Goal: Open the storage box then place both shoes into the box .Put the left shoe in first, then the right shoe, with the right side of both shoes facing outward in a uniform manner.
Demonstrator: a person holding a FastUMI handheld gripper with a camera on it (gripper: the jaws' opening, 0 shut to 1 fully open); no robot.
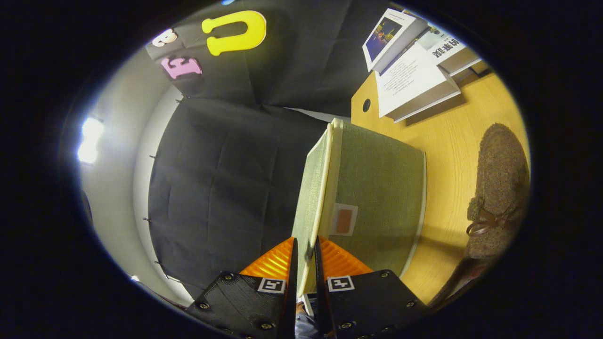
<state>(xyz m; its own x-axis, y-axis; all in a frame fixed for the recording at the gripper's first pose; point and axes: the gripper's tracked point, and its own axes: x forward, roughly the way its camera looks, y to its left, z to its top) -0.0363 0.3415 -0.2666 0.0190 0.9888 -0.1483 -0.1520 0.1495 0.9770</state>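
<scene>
Box lid [312, 197], fabric-covered and likely light but stiff, is gripped at its near edge by the gripper [305, 256], whose fingers pinch it from both sides. The lid stands apart from the box [381, 202] along its length, so it appears partly swung open. The box sits on a wooden table [452, 141]; its fabric skin should give good purchase. Beyond it lie stacked books [412, 80], well apart. Right of the box rests a fuzzy, soft shoe [501, 188], best taken by its collar.
</scene>
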